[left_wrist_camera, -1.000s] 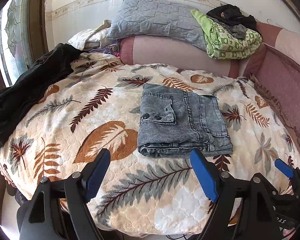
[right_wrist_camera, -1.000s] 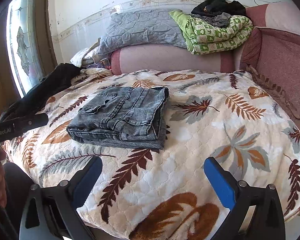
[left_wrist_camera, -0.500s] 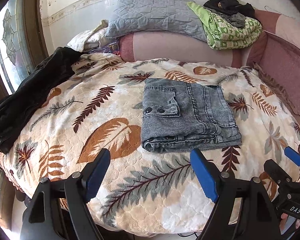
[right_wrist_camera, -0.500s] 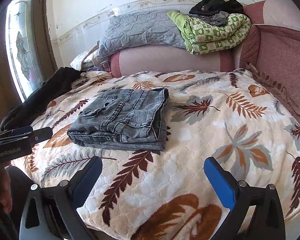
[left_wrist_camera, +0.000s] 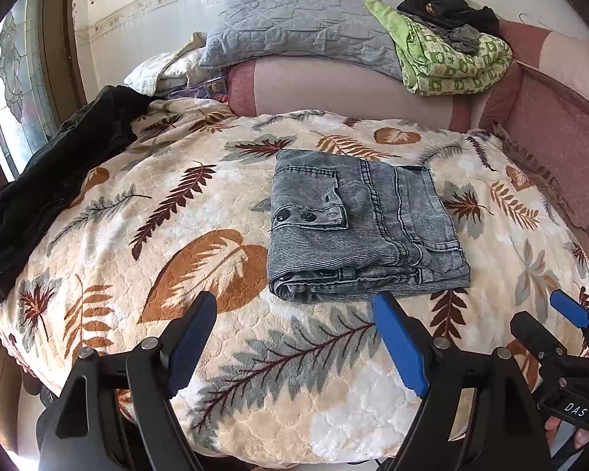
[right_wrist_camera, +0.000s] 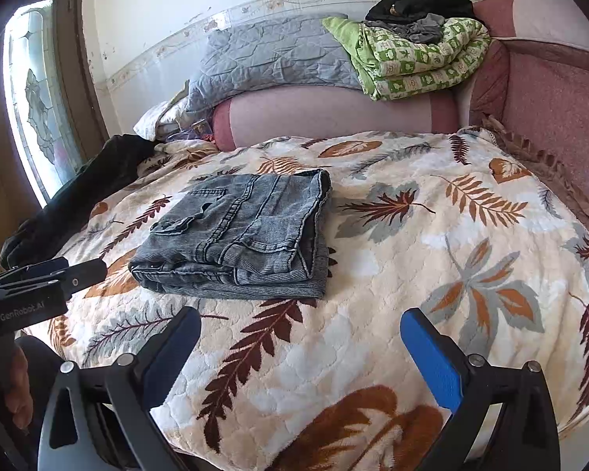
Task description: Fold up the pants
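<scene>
1. The grey denim pants [left_wrist_camera: 363,227] lie folded into a compact, squarish stack at the centre of the bed, button-flap pocket facing up, the thick folded edge turned toward my two tongs.
2. From my left wrist camera the stack sits at about 12 o'clock, just beyond the tips of the left gripper [left_wrist_camera: 294,347]; its blue-padded jaws stand wide apart, holding nothing, apart from the cloth.
3. From my right wrist camera the pants [right_wrist_camera: 239,235] sit at roughly 11 o'clock, well clear of the right gripper [right_wrist_camera: 298,357], whose jaws are likewise spread wide and hold nothing.
4. Beneath the pants spreads a cream leaf-print blanket [left_wrist_camera: 184,212], patterned in brown, rust and grey fronds, covering the whole mattress.
5. A black garment [left_wrist_camera: 55,180] is draped along the blanket's edge at 9 to 10 o'clock, beside a patterned glass window [right_wrist_camera: 39,106].
6. At 12 o'clock a pink bolster [left_wrist_camera: 345,90] runs along the head of the bed, with a grey quilted cover [left_wrist_camera: 302,27] resting on it.
7. At 1 o'clock a green-and-white quilt [left_wrist_camera: 455,62] is bunched on the bolster, dark clothes [left_wrist_camera: 447,10] piled on top.
</scene>
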Motion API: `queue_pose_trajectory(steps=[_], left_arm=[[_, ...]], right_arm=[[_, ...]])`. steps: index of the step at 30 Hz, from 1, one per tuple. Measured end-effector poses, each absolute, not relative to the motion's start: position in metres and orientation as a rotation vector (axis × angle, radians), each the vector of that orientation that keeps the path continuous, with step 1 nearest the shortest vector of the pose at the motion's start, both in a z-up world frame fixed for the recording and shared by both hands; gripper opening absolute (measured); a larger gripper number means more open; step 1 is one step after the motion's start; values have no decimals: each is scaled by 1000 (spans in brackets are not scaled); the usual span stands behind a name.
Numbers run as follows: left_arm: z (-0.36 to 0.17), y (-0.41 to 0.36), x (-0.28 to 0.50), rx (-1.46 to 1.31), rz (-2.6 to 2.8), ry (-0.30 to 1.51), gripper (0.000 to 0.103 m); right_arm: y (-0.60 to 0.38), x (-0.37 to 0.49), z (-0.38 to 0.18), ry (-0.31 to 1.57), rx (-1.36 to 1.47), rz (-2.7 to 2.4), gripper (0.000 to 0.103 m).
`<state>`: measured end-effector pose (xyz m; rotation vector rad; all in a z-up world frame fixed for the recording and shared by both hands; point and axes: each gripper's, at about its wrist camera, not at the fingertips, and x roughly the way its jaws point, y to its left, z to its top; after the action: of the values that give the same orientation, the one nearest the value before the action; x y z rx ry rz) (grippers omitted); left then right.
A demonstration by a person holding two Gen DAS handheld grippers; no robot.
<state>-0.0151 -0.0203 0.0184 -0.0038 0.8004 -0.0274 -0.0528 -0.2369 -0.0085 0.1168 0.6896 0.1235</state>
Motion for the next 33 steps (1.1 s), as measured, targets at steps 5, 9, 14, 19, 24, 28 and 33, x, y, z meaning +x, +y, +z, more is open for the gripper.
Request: queue_pose_trajectory(steps=[5, 9, 14, 19, 24, 28, 33], left_arm=[[17, -17, -14, -19, -36, 812, 83], [17, -14, -14, -32, -33, 808, 83], [19, -15, -15, -12, -27, 804, 83], [24, -17, -17, -17, -48, 790, 83], [25, -20, -15, -16, -62, 800, 83], [24, -19, -13, -41, -78, 812, 83], [22, -18, -12, -35, -79, 813, 83]], right_arm=[[-237, -53, -9, 692, 122, 118, 103], [-235, -53, -9, 691, 108, 119, 103], [-233, -54, -9, 692, 105, 119, 103], [-233, -54, -9, 693, 101, 120, 103], [-233, -54, -9, 694, 98, 121, 103], [-233, -53, -9, 695, 95, 123, 103], [-233, -53, -9, 693, 95, 125, 103]])
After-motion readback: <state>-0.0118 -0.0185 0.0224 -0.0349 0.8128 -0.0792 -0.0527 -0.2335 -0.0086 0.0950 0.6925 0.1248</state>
